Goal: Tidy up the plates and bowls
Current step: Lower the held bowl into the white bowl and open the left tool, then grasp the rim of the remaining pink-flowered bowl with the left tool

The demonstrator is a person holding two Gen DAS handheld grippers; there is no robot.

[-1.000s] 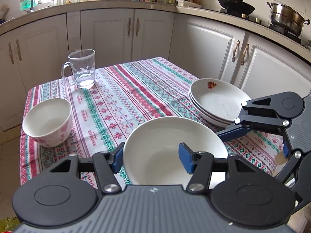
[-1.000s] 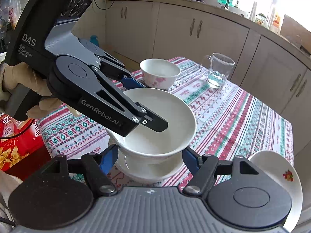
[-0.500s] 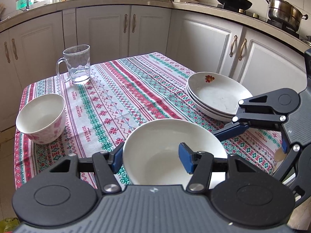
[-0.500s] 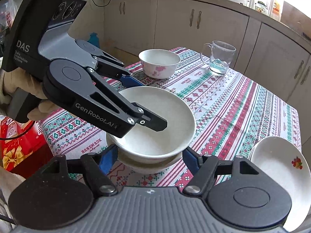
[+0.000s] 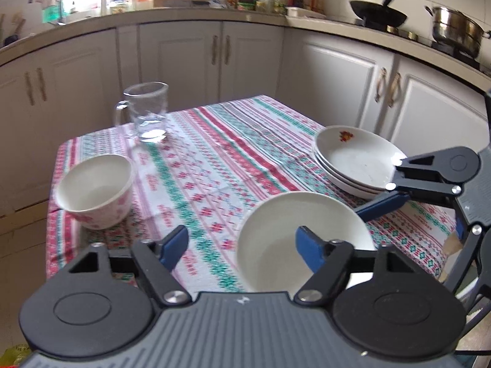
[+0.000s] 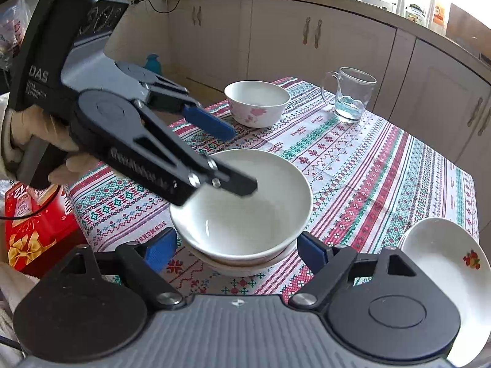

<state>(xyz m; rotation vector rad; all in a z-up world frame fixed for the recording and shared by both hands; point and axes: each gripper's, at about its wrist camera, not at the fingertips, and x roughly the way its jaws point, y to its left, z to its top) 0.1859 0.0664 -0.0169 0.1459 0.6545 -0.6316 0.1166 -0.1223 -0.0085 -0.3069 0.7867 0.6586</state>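
Both grippers letting go: fingers just been opening off the plain white ceramic bowl (image 6: pixel 242 202).
Left gripper (image 5: pixel 242 245) and right gripper (image 6: pixel 236 245) are standing open, bowl now nesting on another bowl (image 6: pixel 242 265) on the tabletop (image 6: pixel 368 165), likely stacking to tidy.

Your left hand-held gripper (image 6: pixel 237 159) has a black-and-grey housing marked "DAS", black linkage arms with silver screws, raised lettering and blue finger pads (image 6: pixel 208 122). Your right hand-held gripper (image 6: pixel 236 250) matches it. You wear a cream glove (image 6: pixel 27 128).
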